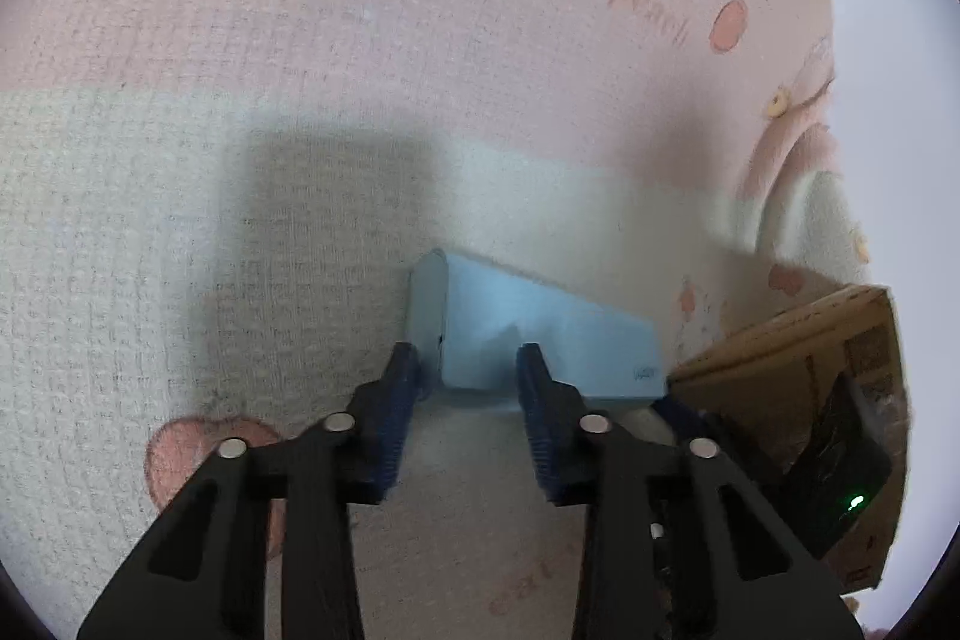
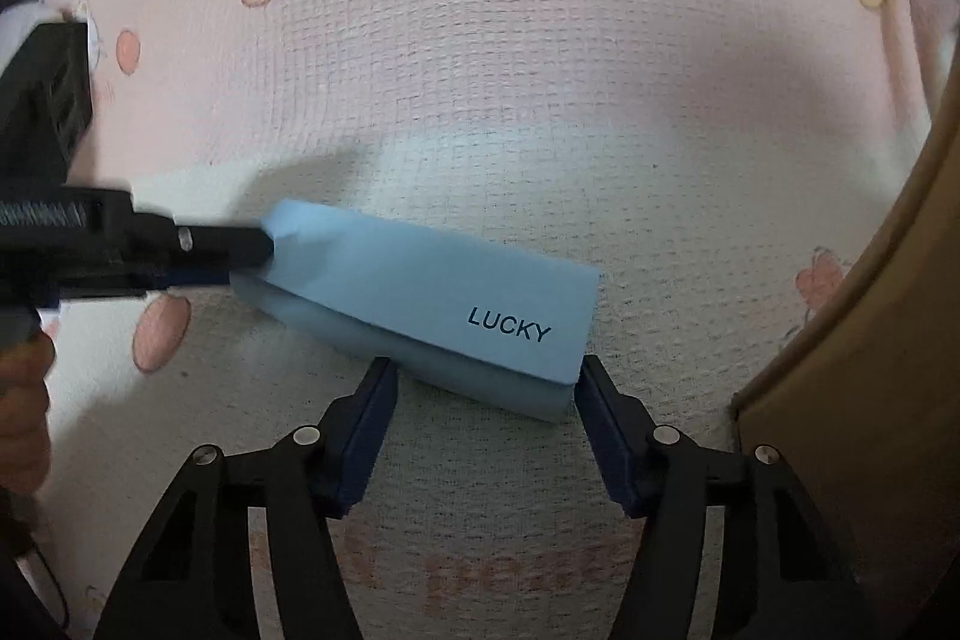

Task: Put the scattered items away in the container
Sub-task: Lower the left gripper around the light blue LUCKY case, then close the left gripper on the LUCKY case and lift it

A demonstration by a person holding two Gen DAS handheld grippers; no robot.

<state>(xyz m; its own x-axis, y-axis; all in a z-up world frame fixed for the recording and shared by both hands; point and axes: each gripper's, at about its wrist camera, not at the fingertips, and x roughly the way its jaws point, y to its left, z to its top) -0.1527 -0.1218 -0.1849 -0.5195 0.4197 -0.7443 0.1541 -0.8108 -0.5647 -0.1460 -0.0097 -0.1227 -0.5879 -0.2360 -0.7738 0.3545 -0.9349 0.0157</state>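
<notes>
Jaws of the left gripper (image 1: 468, 364) are seen closed onto one short end of a light blue pouch (image 1: 540, 334), the flap being dented where the pads bite. In the right wrist view that same gripper (image 2: 252, 250) is seen entering from 9 o'clock, clamped on the pouch's far end, with a hand (image 2: 24, 400) partly shown behind it at 8 o'clock. The right gripper (image 2: 486, 376) is set half-wide astride the other end, beside the printed word LUCKY; its pads are met by the pouch's edges, but whether they press cannot be told. The pouch (image 2: 420, 292) is laid slantwise on a pink and cream cartoon-printed mat (image 2: 480, 100). A cardboard box (image 2: 870, 340) is found at 4 o'clock of the pouch, near it but apart
</notes>
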